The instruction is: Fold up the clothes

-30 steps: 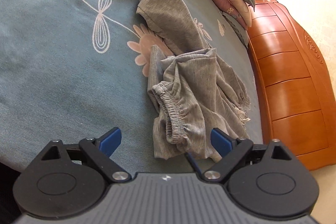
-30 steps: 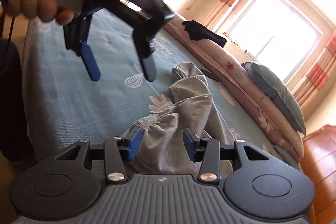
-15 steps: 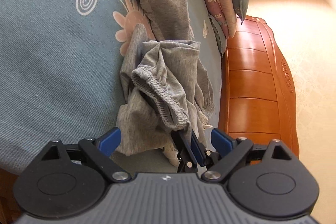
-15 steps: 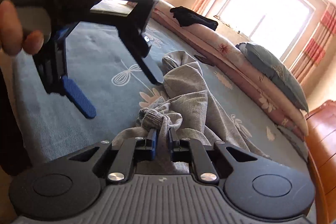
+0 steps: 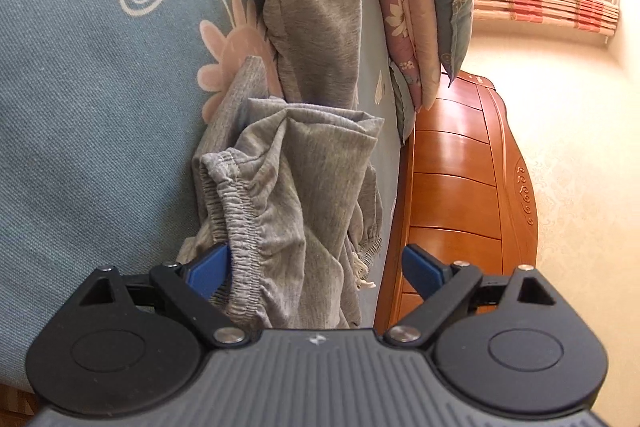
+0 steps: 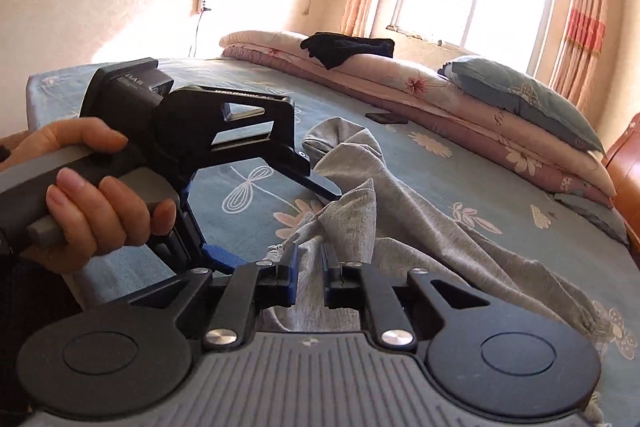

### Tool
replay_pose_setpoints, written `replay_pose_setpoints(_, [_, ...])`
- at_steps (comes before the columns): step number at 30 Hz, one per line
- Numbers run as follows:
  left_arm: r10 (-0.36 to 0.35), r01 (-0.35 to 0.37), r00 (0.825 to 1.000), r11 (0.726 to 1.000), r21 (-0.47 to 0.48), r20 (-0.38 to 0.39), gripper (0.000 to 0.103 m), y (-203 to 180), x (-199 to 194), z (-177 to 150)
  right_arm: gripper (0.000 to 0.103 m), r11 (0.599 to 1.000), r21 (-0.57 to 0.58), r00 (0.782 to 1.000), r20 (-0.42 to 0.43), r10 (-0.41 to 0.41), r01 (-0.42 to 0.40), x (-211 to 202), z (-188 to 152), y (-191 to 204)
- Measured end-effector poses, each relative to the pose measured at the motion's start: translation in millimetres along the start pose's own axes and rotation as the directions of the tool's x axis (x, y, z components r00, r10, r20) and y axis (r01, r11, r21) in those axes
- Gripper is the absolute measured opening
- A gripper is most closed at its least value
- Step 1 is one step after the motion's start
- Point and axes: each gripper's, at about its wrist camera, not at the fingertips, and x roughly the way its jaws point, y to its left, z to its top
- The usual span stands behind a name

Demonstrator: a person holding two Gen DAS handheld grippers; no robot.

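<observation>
Since the earlier frames both grippers have rolled and closed in on the garment: the right gripper (image 6: 308, 277) has risen with cloth in its bite, its jaws having shut hard and then eased slightly, while the left gripper (image 5: 316, 267) has sunk toward the gathered waistband. Soft grey knit jogging trousers (image 5: 304, 187) lie crumpled on the teal bed sheet with a pale flower and dragonfly print (image 5: 92, 107), one leg trailing away ahead of the left gripper, the waist end bunched directly under and between its fingers. Judged from its drape and deep folds, the fabric is light, limp and non-slippery; it will sag and twist wherever unsupported and carries no risk of breakage. The best purchase is probably the ribbed elastic waistband (image 5: 240, 227), the thickest and firmest part, taken at two points well apart so that the garment hangs flat. In the right wrist view the right gripper stands nearly closed, with a fold of grey cloth passing up between its blue pads; the pads appear to pinch it, and the fabric peaks just ahead of them. The left gripper stands wide open and grips nothing: its left blue pad (image 5: 210, 267) lies against the waistband, the right pad hangs clear over the bed's edge, beside the orange varnished wooden footboard (image 5: 452, 195). The person's hand (image 6: 96, 199) holding the left gripper shows to the left of the right gripper.
</observation>
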Motion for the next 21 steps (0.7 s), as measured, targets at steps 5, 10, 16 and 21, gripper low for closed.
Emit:
replay_pose_setpoints(5, [0.022,-0.022,0.999,1.000,-0.006,0.035,0.092,3,-16,7,0.032,0.908,-0.418,0.999,-0.029,-0.033,0.018,17,-19,52])
replay_pose_setpoints(10, [0.000,0.000,1.000,1.000,-0.007,0.016,0.092,4,-21,8,0.030,0.720,-0.689,0.985,-0.058,-0.163,0.079,51,-43,84])
replay_pose_setpoints(16, [-0.024,0.024,0.999,1.000,-0.015,-0.035,0.092,11,-16,0,0.011,0.853,-0.512,0.991,-0.029,-0.132,0.098,38,-16,66])
replay_pose_setpoints(21, [-0.067,0.065,0.996,0.997,-0.052,-0.050,0.092,14,2,-3,0.011,0.952,-0.299,0.998,0.000,-0.065,0.062,20,10,43])
